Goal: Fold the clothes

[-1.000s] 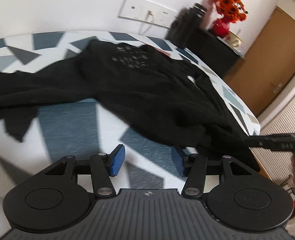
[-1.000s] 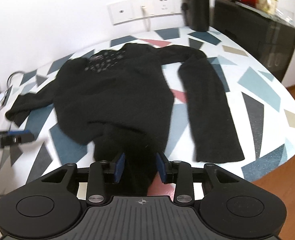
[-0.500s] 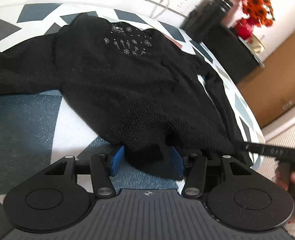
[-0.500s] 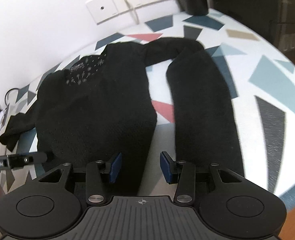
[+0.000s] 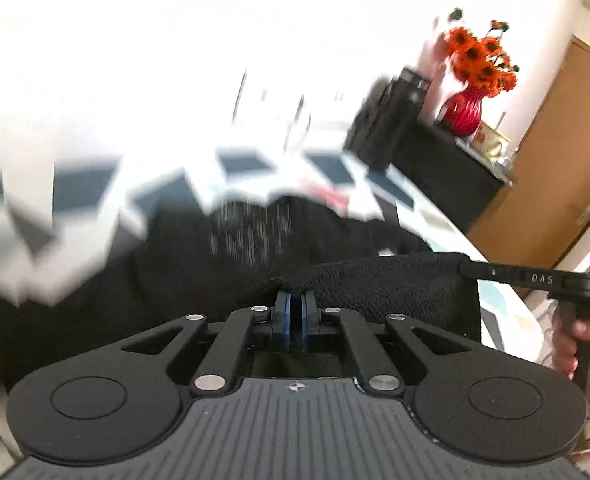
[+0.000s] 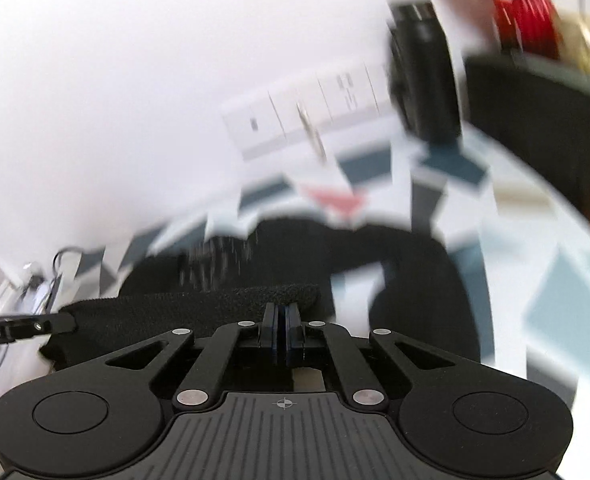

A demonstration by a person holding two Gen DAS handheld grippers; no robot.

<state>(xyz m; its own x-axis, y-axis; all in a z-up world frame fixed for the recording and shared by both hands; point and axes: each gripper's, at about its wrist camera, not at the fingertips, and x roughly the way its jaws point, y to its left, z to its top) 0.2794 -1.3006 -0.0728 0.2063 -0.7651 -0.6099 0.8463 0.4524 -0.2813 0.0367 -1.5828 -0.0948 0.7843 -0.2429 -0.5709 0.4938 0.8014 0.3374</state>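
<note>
A: Left wrist view. Left gripper [image 5: 293, 312] has its blue pads pressed together on the hem of the black sweater [image 5: 199, 280]. The hem strip runs off to its right, lifted off the table [image 5: 435, 216]. The right gripper [image 5: 465, 267] comes in from the far right with a hand [image 5: 575, 340] on its grip, its tip at the other end of the same strip.

B: Step?

A: Looks like the bottom-up fold: hem raised at two corners, the body lying ahead of the tool on the patterned top. Next move calls for carrying both ends forward together and level, toward the collar, then laying down flat.

B: Right wrist view?

A: Right gripper [image 6: 281, 322] likewise clamped on the hem edge. The left gripper [image 6: 65, 322] enters from its left, biting the same band. One sleeve [image 6: 419, 300] lies ahead and right.

B: Fabric?

A: Coarse open knit, soft and floppy, sags between the grips. Pale speckled motif on the chest; the frame is motion-blurred, so probably studs or print. Tabletop is smooth, with angular grey, blue and red patches.
</note>
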